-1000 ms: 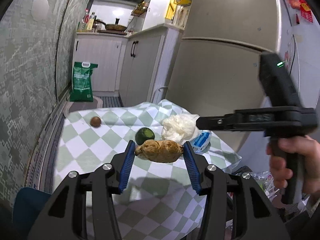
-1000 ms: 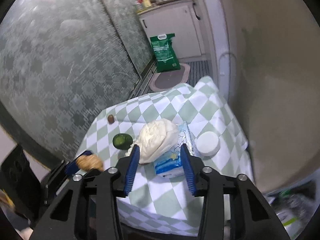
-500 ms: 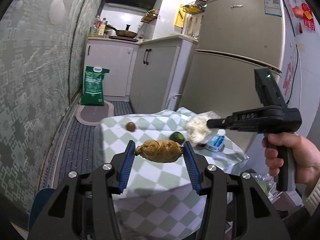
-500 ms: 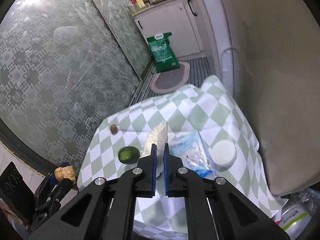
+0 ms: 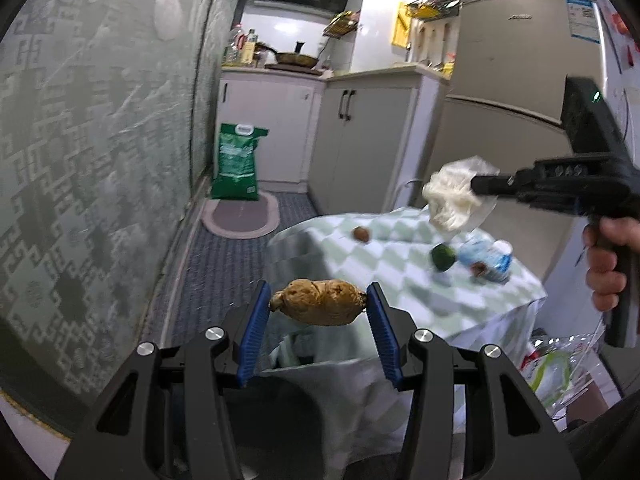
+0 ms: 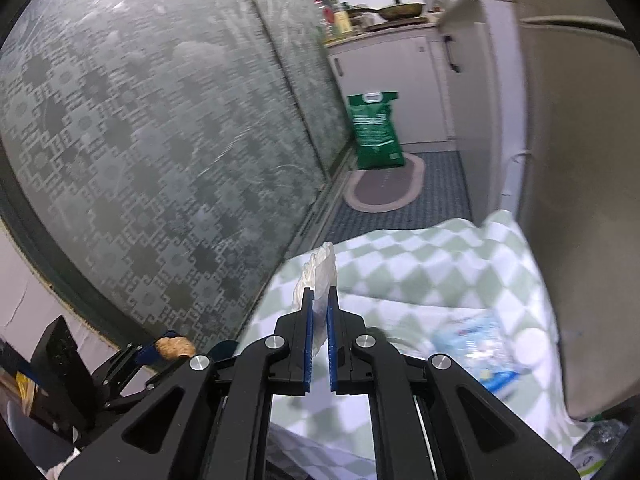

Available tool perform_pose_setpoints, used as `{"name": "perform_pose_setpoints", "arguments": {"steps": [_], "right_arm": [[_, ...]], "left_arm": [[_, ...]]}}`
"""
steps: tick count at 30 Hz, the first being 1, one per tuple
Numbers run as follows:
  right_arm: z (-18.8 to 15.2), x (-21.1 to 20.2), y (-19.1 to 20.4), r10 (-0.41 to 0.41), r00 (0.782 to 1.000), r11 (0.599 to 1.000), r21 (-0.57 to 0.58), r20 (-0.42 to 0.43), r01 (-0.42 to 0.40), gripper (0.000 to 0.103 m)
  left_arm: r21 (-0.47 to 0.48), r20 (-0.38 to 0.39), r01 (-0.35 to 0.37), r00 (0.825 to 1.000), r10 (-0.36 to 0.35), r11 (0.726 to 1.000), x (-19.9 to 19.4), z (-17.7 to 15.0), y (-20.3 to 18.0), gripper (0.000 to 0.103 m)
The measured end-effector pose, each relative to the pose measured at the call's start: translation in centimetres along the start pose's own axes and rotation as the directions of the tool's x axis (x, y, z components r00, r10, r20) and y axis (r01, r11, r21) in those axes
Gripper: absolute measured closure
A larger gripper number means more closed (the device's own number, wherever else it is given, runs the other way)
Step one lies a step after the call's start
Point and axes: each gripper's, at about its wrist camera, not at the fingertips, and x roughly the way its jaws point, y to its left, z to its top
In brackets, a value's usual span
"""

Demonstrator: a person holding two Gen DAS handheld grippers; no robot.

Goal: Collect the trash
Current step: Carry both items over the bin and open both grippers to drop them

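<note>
No text can be read for certain. The green sack [image 5: 236, 162] on the floor bears white print too blurred to make out. The fridge [image 5: 516, 64] has a small dark brand mark near its top edge and a blue and white sticker [image 5: 581, 20] with a code square, both illegible. The blue packet [image 6: 476, 344] on the table shows smeared lettering.
</note>
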Motion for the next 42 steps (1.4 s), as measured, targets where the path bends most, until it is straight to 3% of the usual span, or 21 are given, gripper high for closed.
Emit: {"name": "perform_pose_setpoints", "arguments": {"steps": [9, 17, 32, 37, 42], "right_arm": [[-0.7, 3.1, 6.7, 0.058, 0.996, 0.990, -0.127, -0.071, -0.067, 0.097], [-2.4, 6.9, 12.5, 0.101, 0.977, 0.964, -0.223, -0.189, -0.143, 0.097], [-5.9, 12.4, 17.4, 0.039, 0.936, 0.934, -0.319, -0.351, -0.159, 0.097], [-7.0, 14.0, 18.0, 0.009, 0.916, 0.930, -0.332, -0.402, -0.155, 0.097], [-7.6, 14.6, 18.7, 0.012, 0.905, 0.926, -0.338, -0.424, -0.170, 0.097]], "left_arm": [[0.008, -0.136, -0.093, 0.986, 0.093, 0.996, 0.1, -2.6, 4.6, 0.051], [0.023, -0.222, -0.136, 0.965, 0.137, 0.991, 0.2, -4.5, 7.7, 0.051], [0.039, -0.399, -0.159, 0.903, 0.161, 0.987, 1.7, -7.7, 10.7, 0.051], [0.033, -0.416, -0.170, 0.894, 0.168, 0.985, 1.7, -8.1, 11.4, 0.050], [0.024, -0.408, -0.183, 0.896, 0.177, 0.983, 1.2, -8.1, 12.0, 0.050]]}}
